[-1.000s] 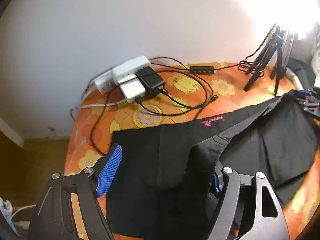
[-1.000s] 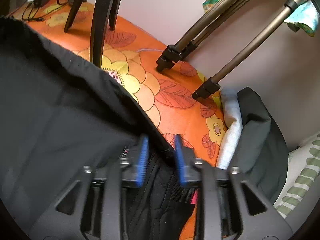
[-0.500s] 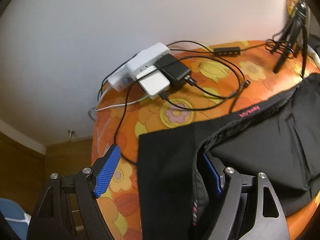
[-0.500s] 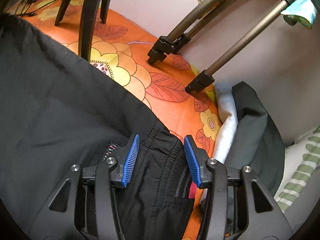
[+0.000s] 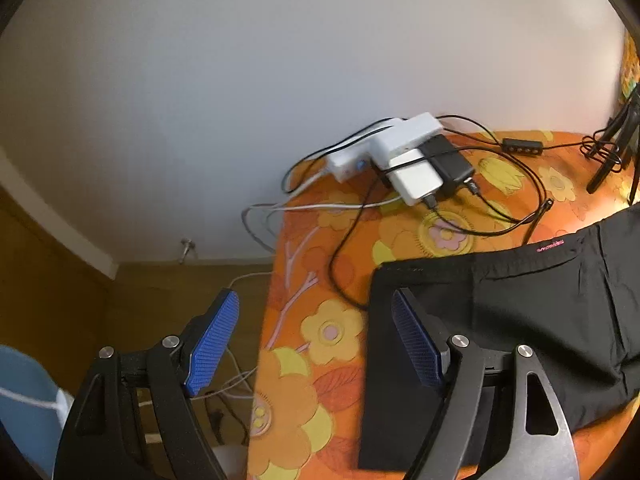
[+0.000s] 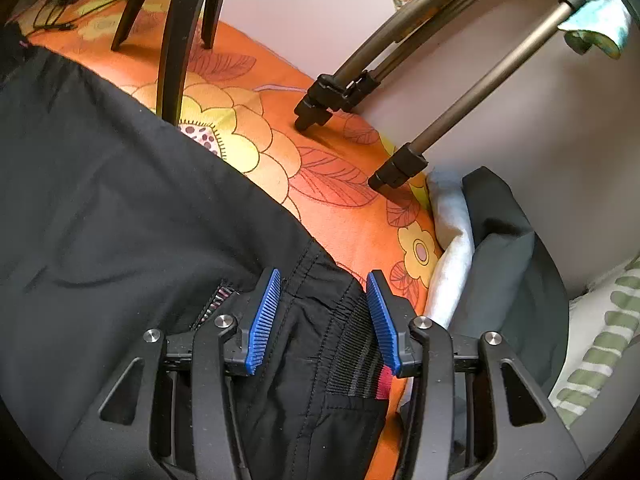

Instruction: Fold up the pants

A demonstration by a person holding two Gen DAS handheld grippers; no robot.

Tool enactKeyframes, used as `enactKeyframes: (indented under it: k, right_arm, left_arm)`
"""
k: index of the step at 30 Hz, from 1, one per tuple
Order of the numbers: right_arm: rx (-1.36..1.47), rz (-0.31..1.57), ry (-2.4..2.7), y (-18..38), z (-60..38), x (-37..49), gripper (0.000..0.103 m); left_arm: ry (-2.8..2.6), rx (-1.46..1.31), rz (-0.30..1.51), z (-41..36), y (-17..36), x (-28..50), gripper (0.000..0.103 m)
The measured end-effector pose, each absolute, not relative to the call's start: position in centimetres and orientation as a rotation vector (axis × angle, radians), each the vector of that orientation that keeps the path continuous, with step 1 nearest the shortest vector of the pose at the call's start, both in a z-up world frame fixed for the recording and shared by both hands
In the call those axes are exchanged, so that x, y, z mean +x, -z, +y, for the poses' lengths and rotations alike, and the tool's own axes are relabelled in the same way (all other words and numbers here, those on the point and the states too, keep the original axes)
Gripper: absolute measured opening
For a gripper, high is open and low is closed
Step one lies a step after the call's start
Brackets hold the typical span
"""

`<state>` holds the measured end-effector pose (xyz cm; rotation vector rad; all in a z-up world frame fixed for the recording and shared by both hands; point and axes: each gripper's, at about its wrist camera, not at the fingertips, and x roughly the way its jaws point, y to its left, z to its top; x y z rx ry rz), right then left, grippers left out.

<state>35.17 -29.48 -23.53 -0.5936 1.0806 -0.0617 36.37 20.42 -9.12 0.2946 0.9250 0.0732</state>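
The left gripper (image 5: pixel 316 352), spread wide and empty, has let the black pants (image 5: pixel 520 320) drop flat near the table's (image 5: pixel 320 380) edge. The right gripper (image 6: pixel 322 316), parted, straddles the waistband (image 6: pixel 352 344): this fold looks laid.

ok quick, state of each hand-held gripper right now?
Left hand-held gripper: open, nothing between the jaws; black pants lie beside it.
Right hand-held gripper: open, straddling the pants' waistband, pads not pressing on it.

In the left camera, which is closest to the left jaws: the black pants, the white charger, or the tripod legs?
1. Black pants, beside the left gripper, on its right.
2. White charger, farther back by the wall.
3. Tripod legs, far right corner.
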Motion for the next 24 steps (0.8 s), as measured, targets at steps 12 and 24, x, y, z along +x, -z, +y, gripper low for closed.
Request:
enactKeyframes:
  k: [12,24]
  right_arm:
    - [-0.336,0.968,0.027,15.0,-33.3,30.7,0.052]
    - [-0.089,1.044,-0.017,14.1,-40.1,20.3,0.056]
  left_arm:
    - [0.064,0.255,0.830,14.9,10.5,28.1,0.079]
    - [0.422,0.352,0.790,-0.3,12.2,20.0,0.079]
